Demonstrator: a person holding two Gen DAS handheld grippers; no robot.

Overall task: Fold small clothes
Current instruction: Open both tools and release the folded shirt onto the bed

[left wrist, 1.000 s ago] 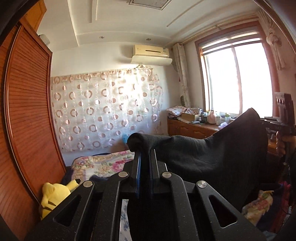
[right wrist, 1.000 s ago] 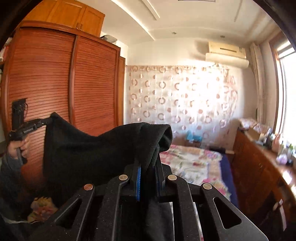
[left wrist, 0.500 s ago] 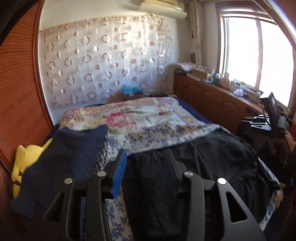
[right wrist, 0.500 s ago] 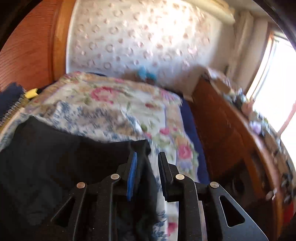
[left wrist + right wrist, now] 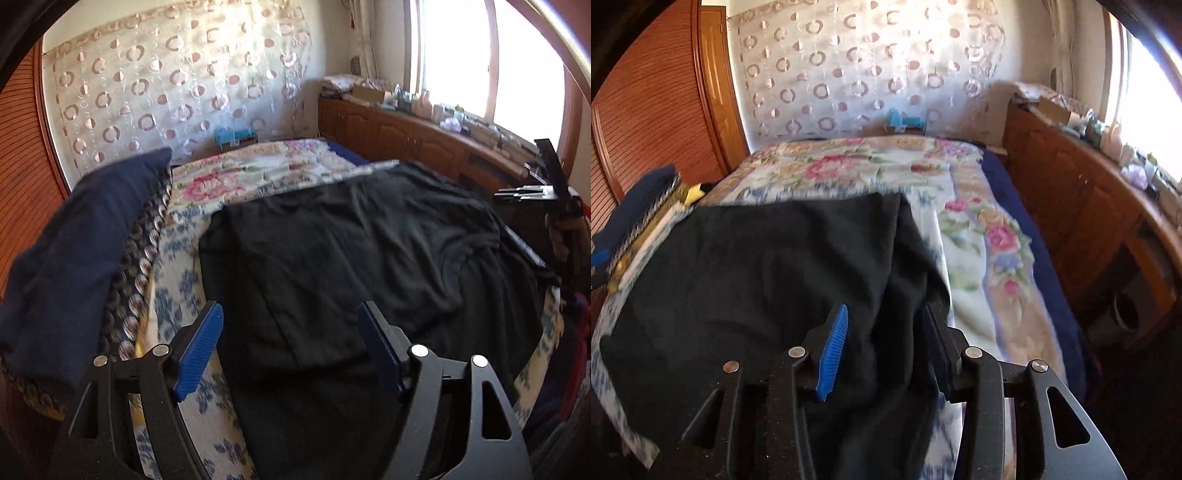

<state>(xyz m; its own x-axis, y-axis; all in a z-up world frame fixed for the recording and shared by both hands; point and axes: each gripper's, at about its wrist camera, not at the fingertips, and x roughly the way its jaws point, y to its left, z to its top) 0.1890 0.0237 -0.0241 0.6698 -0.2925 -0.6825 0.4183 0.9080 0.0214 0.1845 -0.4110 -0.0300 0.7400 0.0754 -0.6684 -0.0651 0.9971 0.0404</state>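
Black garment [image 5: 351,251] spread flat on the floral bed [image 5: 258,173].
Left tool [image 5: 291,347] gapes wide above it; right tool [image 5: 882,339] stands apart, straddling cloth.

black garment [image 5: 351,258] | floral bedspread [image 5: 982,236] | navy cloth [image 5: 74,240] | circle-print curtain [image 5: 166,81]

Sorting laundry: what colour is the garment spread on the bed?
Black garment, clearest in the left wrist view.

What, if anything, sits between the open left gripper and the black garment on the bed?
Nothing visible. The left gripper hangs open directly over the black garment, which lies spread on the floral bedspread; the navy cloth lies off to its side.
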